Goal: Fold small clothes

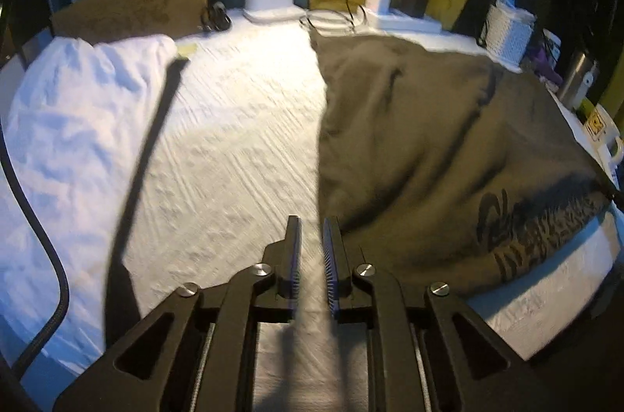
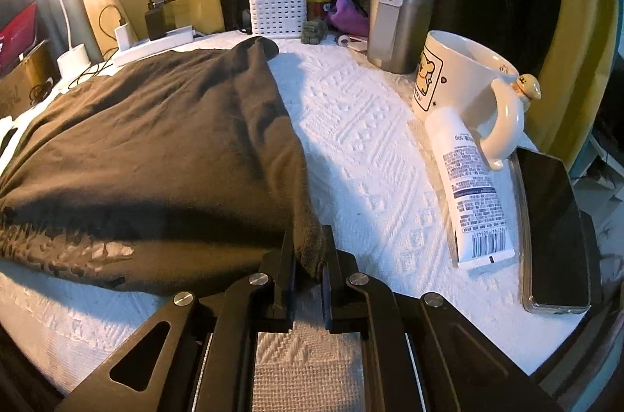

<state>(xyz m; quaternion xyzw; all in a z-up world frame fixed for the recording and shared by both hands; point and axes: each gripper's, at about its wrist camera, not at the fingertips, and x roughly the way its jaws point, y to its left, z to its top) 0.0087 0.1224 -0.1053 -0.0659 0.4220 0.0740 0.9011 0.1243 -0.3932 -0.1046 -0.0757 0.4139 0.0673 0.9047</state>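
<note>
The right gripper (image 2: 308,252) sits low, clamped on the brown shirt's (image 2: 156,139) near corner. The left gripper (image 1: 312,240) hovers, fingers slightly apart, empty; only its view shows the white garment (image 1: 78,123).

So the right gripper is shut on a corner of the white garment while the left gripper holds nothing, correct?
Not quite: the right gripper is shut on a corner of the dark olive T-shirt, not the white garment, as the right wrist view shows. The left gripper indeed holds nothing.
</note>
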